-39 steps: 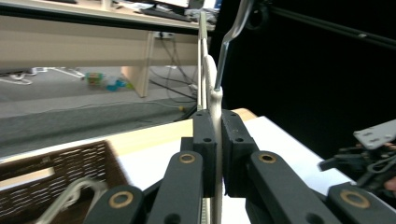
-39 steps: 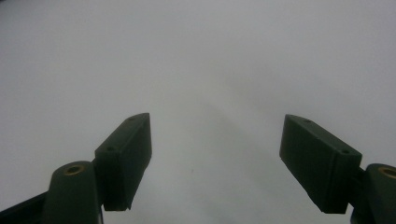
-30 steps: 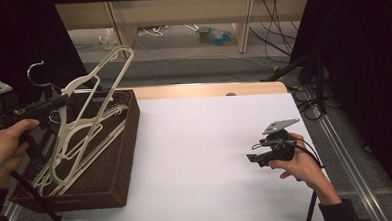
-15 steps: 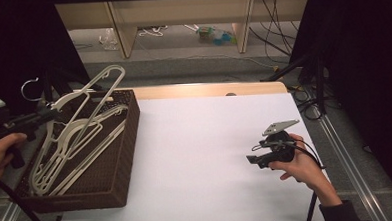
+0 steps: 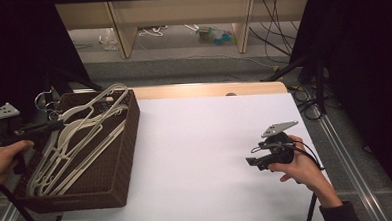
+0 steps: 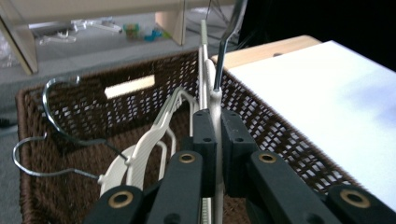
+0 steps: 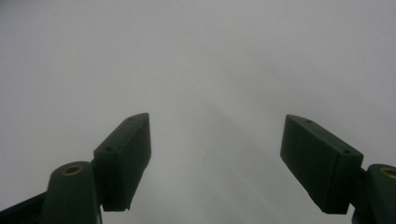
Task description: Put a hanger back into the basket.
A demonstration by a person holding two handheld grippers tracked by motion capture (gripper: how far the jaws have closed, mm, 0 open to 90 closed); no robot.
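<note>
The left hand-held gripper [image 6: 215, 140] is clamped tight on a white hanger [image 6: 214, 100] right above the brown wicker basket [image 5: 117, 159], with more hangers [image 5: 70, 146] piled underneath, hooks tangled close by. The right hand-held gripper [image 5: 254, 163] sits wide open with nothing in it, well apart on the white table [image 5: 196, 155].

**Bright sheet, dark flanks, soft close-ups**

In the high view the flat white table sheet [image 5: 201, 155] is evenly lit from above and is the brightest area, while both side margins fall to near black. The dark brown woven wicker basket [image 5: 111, 169] reads dim, its weave barely resolved. The picture is slightly soft throughout. In the left gripper view the near black jaws are blurred and the white surface is washed out. The right gripper view shows flat, hazy grey with faint shading.
</note>
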